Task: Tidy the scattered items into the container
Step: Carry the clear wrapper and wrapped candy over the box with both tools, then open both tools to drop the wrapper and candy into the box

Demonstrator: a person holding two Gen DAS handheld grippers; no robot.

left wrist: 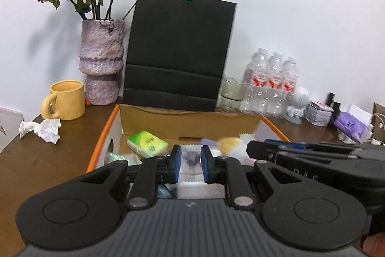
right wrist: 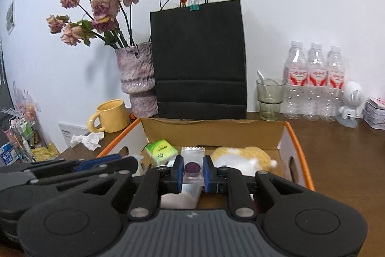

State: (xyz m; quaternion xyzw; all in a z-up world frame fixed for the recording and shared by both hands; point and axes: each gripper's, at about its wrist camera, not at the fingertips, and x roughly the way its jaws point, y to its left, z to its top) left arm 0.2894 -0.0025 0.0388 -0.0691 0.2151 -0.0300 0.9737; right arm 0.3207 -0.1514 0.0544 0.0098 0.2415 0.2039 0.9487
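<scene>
An open cardboard box with orange rims [left wrist: 190, 122] [right wrist: 216, 134] stands on the brown table. Inside lie a green tissue pack [left wrist: 147, 142] [right wrist: 161, 151] and a yellow-and-white plush [left wrist: 231, 145] [right wrist: 243, 157]. My left gripper [left wrist: 190, 163] hangs over the box, shut on a clear sachet [left wrist: 190, 159] with a purple piece inside. Beside it my right gripper [right wrist: 191, 170] is shut on a similar clear sachet [right wrist: 192, 169] holding a purple disc. Each gripper shows side-on in the other's view, the right gripper [left wrist: 251, 148] and the left gripper [right wrist: 136, 161].
Behind the box stand a black paper bag [left wrist: 178, 52], a purple vase of dried roses [left wrist: 101, 64], a yellow mug [left wrist: 66, 100], a glass [right wrist: 269, 98], three water bottles [left wrist: 272, 86] and a white figurine [right wrist: 350, 102]. Crumpled paper [left wrist: 41, 130] lies left of the box.
</scene>
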